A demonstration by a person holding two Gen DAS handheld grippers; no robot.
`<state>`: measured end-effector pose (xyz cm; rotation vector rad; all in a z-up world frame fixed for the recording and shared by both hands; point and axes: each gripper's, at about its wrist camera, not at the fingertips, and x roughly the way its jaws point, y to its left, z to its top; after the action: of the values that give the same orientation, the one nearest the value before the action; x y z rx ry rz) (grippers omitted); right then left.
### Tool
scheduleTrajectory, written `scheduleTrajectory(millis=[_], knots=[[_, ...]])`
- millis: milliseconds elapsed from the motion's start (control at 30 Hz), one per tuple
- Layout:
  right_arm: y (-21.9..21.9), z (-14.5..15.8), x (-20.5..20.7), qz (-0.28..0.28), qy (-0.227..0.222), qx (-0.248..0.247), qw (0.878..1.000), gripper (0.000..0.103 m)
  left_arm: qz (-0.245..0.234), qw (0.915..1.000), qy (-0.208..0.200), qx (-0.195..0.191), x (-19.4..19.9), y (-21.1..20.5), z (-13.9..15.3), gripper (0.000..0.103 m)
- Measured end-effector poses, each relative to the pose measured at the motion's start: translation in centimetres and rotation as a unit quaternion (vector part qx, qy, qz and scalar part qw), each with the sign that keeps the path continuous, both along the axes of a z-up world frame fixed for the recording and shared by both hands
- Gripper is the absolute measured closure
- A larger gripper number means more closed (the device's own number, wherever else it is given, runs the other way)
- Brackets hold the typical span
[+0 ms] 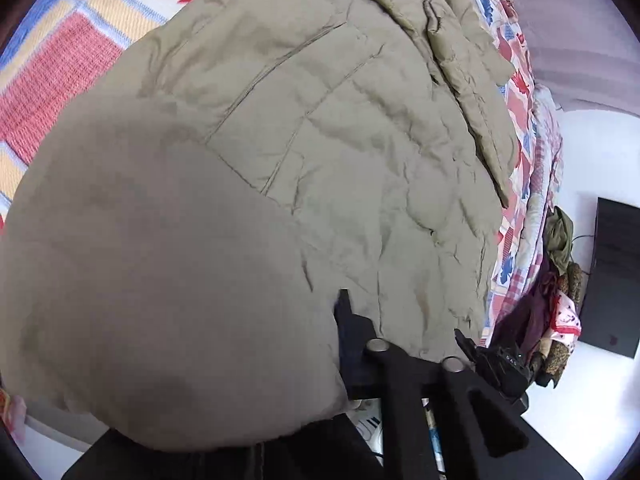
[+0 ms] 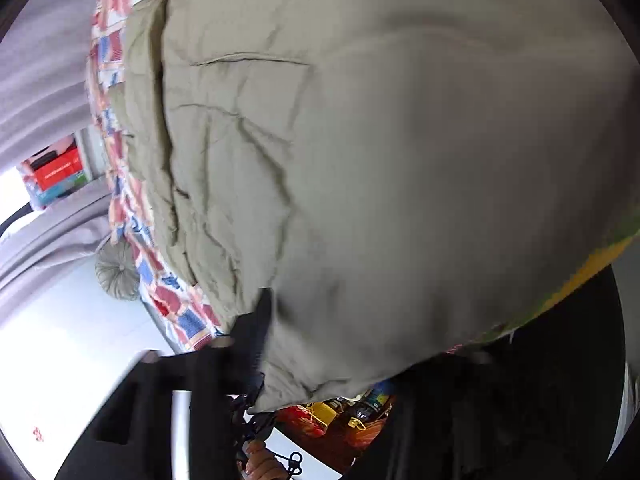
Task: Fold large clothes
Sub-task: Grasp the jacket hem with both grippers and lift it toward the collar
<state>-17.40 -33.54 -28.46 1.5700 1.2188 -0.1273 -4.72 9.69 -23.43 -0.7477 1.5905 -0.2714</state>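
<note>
A large khaki padded jacket lies spread on a bed with a red, blue and orange patterned cover. My left gripper is shut on the jacket's near edge; a lifted fold of cloth bulges close to the lens and hides the left finger. Only the right finger shows. In the right wrist view the same jacket fills the frame. My right gripper is shut on its near edge, with one dark finger showing and the other hidden under cloth.
The bed's right edge drops to a white floor with a dark flat box and a heap of clothes. A round grey cushion, grey curtains and red boxes stand left of the bed.
</note>
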Motion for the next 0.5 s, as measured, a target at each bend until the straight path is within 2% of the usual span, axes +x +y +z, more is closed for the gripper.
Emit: scheduleTrajectory(millis=[33,67,267,500], knots=[[-0.1,0.2,0.1,0.004,0.000,-0.006,1.000,0.087,-0.003,1.0000,-0.007,0.002,0.1,0.0,0.3,0.089],[-0.2,0.5,0.2,0.010,-0.004,-0.015,1.000,0.089,-0.009,0.9998,-0.016,0.005,0.4,0.1,0.9,0.089],[-0.1,4.0,2.1,0.068,-0.042,-0.068,0.995,0.091,-0.047,0.9949,-0.082,0.036,2.4,0.3,4.8,0.089],[0.0,9.1,6.0,0.131,-0.083,-0.145,0.977,0.093,-0.045,0.9872,-0.146,0.045,5.8,-0.1,9.0,0.089]])
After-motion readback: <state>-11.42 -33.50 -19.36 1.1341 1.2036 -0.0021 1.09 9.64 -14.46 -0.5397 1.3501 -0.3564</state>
